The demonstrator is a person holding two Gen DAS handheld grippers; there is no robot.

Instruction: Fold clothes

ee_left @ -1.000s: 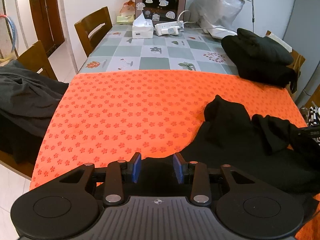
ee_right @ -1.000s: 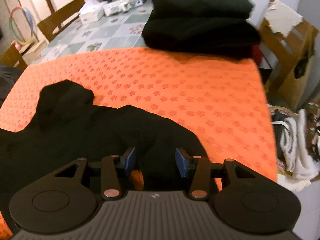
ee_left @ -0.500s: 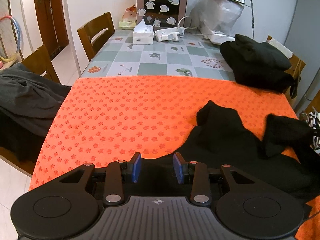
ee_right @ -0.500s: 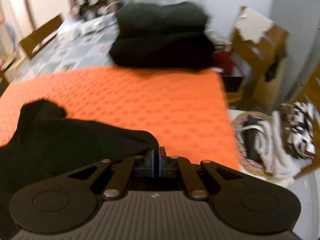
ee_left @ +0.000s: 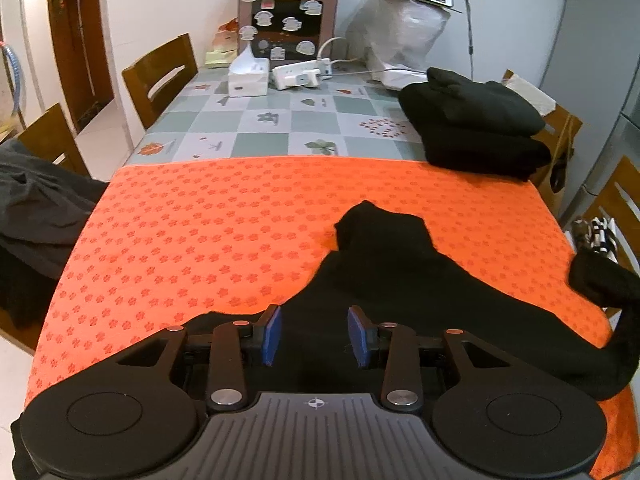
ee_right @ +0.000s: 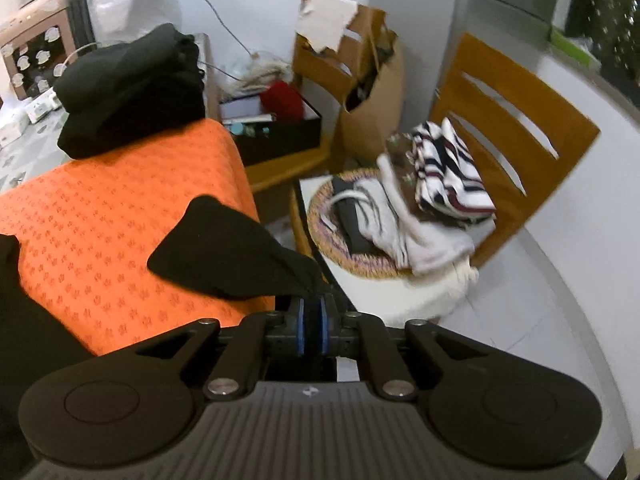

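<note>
My black garment runs off the left view's edge at 5 o'clock; at 3 o'clock, the striped clothes are blurred in my right view.

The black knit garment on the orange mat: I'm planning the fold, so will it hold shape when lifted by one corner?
Probably not. The black knit garment looks floppy: the corner pinched in the right gripper droops. The textured orange mat probably resists sliding.

Orange mat left half free; folded black stack blocks far right; chair probably close beside.
</note>
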